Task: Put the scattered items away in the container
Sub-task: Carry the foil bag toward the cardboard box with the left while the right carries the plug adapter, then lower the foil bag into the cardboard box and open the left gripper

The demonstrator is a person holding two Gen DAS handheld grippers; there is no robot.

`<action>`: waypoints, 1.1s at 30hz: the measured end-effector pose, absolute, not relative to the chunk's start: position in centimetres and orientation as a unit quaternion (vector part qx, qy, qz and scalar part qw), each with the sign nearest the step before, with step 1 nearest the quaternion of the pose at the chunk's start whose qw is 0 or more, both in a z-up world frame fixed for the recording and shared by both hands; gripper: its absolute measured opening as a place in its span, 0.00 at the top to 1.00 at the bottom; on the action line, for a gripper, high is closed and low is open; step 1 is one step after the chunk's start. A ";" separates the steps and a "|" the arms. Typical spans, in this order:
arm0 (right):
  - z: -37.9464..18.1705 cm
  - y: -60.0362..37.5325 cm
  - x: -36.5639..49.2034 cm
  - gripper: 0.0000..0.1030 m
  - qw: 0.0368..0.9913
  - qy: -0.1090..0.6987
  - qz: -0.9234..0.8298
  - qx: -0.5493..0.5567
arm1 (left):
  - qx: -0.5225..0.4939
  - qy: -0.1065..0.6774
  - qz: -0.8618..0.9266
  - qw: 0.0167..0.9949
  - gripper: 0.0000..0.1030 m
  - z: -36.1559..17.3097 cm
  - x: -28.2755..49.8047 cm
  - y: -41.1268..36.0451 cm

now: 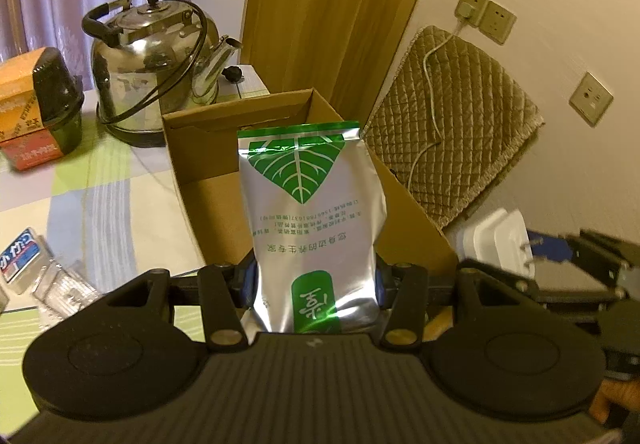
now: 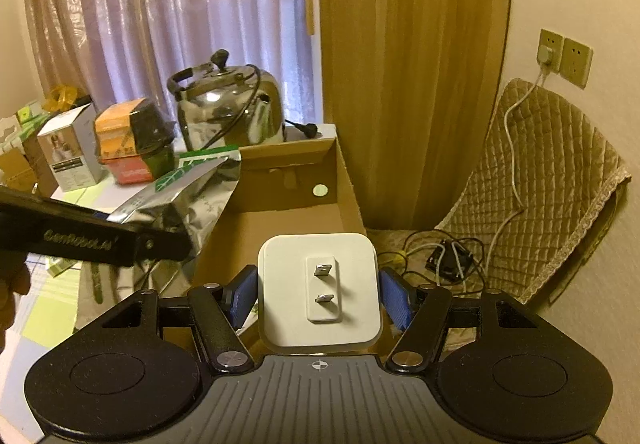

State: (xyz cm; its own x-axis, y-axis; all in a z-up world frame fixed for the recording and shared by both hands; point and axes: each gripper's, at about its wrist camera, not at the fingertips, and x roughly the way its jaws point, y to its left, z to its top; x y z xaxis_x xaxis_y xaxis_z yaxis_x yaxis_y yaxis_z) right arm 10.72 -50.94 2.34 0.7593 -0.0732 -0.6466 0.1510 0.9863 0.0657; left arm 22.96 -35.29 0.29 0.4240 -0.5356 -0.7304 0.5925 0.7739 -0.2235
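Left wrist view: the open cardboard box [image 1: 208, 200] fills the middle of the table [image 1: 120, 180], its long axis running away from the camera toward the curtains. Far and to the left of it stands a steel kettle [image 1: 152, 60], with an orange carton [image 1: 28, 104] further left. The left gripper [image 1: 316, 280] has its jaws closed on the lower part of a silver-and-green foil pouch [image 1: 312, 204], which stands upright over the box's near edge; its long axis is vertical, the sealed green end points up, and the print reads upside down.

In the right wrist view the same box [image 2: 288, 204] lies ahead, and the right gripper [image 2: 318, 296] clamps a white plug adapter [image 2: 352, 284] between its blue pads [image 2: 400, 304] at the box's near right corner. The adapter's two metal prongs [image 2: 323, 284] face the camera. A quilted cushion [image 2: 540, 184] leans against the wall on the right.
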 end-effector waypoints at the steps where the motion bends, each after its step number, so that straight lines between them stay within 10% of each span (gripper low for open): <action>1: 2.1 -51.2 10.9 0.35 0.936 0.342 -0.060 0.059 | 0.032 0.422 -0.333 0.843 0.56 0.1 23.3 -35.6; 33: -0.4 -52.5 12.8 0.35 0.930 0.355 -0.064 0.075 | -0.006 0.434 -0.302 0.849 0.45 -2.4 25.9 -35.1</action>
